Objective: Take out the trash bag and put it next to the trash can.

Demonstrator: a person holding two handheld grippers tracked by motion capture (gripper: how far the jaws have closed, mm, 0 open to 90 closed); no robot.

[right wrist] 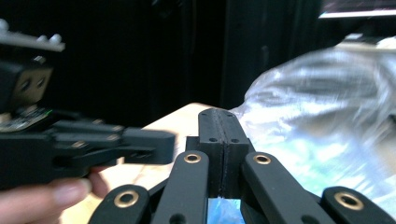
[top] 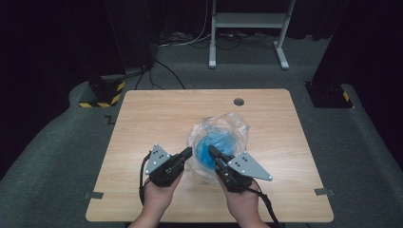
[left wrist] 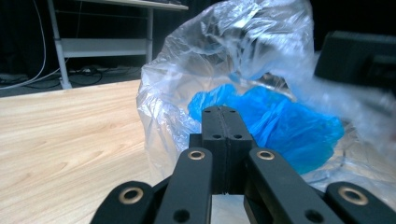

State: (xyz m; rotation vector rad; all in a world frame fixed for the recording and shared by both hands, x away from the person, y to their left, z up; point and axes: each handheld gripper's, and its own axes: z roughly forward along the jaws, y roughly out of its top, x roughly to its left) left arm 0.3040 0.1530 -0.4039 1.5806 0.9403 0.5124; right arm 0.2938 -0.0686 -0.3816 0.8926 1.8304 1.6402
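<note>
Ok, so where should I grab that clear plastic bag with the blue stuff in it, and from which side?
Pinch the crumpled upper rim of the clear plastic bag, coming down from above. The loose film stands up there in folds, free of the blue contents bulging lower down.

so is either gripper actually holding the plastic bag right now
No. Both the left gripper and the right gripper have their jaws shut on nothing, at the near edge of the clear plastic bag.

Wooden table [top: 142, 123] with grommet hole [top: 238, 101], white metal stand [top: 247, 21], floor cables [top: 164, 71], yellow-black striped base [top: 102, 95]
</note>
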